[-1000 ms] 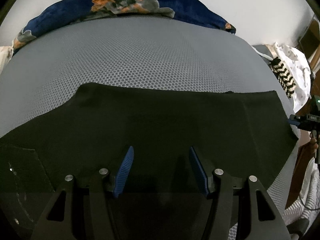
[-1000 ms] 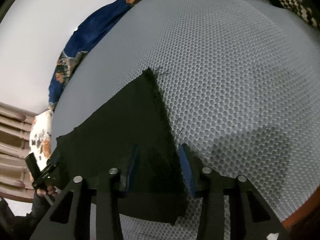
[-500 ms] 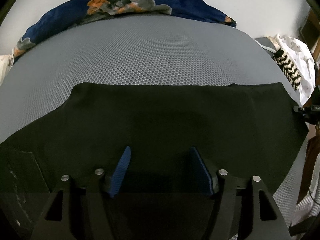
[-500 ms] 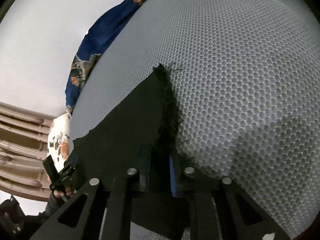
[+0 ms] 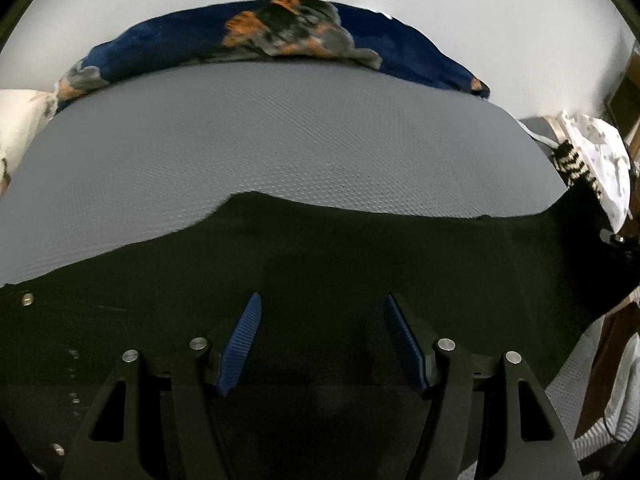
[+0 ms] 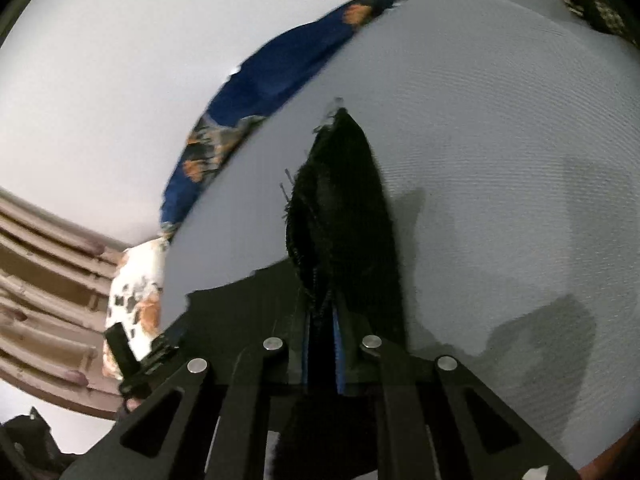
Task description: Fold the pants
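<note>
Presently: one black pants (image 5: 320,264) on the grey mattress (image 5: 280,140); left gripper (image 5: 322,340) spread, empty, above pants; right gripper (image 6: 322,340) just clamped on pants' raised hem.

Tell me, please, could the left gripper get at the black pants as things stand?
Probably yes: the left gripper hangs open directly over the black pants, with nothing between its blue pads and the cloth spread on the grey mattress.
</note>
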Demonstrator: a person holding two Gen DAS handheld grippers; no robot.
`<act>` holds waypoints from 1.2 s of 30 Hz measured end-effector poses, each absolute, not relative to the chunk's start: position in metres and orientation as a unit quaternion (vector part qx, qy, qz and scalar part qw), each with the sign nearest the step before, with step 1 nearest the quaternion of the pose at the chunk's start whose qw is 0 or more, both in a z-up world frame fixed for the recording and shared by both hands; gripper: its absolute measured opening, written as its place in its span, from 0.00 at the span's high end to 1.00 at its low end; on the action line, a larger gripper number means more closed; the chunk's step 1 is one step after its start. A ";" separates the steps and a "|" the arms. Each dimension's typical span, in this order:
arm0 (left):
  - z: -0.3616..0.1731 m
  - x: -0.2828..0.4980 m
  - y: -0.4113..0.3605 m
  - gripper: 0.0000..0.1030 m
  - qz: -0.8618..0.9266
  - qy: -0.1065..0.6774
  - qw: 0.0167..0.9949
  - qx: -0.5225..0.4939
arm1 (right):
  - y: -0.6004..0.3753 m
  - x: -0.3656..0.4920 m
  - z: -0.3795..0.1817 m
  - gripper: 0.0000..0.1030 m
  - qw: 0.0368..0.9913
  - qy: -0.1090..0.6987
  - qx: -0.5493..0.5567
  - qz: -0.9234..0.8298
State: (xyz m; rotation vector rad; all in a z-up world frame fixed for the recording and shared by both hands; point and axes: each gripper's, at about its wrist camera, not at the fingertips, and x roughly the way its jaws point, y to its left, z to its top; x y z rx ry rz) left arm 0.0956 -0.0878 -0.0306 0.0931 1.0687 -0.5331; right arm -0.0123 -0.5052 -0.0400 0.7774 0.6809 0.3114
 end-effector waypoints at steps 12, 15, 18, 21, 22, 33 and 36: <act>-0.014 0.092 -0.011 0.37 -0.227 0.496 0.838 -0.004 | -0.348 0.065 -0.015 0.91 0.838 0.365 0.324 0.243; -0.012 0.090 0.006 0.37 -0.224 0.495 0.839 -0.016 | -0.304 0.085 -0.020 0.92 0.830 0.381 0.311 0.264; -0.012 0.089 0.022 0.37 -0.220 0.499 0.838 -0.033 | -0.264 0.101 -0.028 0.91 0.819 0.402 0.293 0.286; -0.014 0.091 0.034 0.37 -0.220 0.502 0.834 -0.058 | -0.226 0.110 -0.037 0.91 0.812 0.425 0.264 0.300; -0.014 0.091 0.037 0.37 -0.219 0.502 0.834 -0.063 | -0.213 0.112 -0.040 0.91 0.810 0.433 0.254 0.302; -0.017 0.089 0.037 0.37 -0.252 0.508 0.820 -0.086 | -0.158 0.108 -0.061 0.84 0.815 0.466 0.173 0.298; -0.019 0.089 0.035 0.37 -0.265 0.515 0.810 -0.097 | -0.159 0.104 -0.056 0.67 0.819 0.461 0.171 0.297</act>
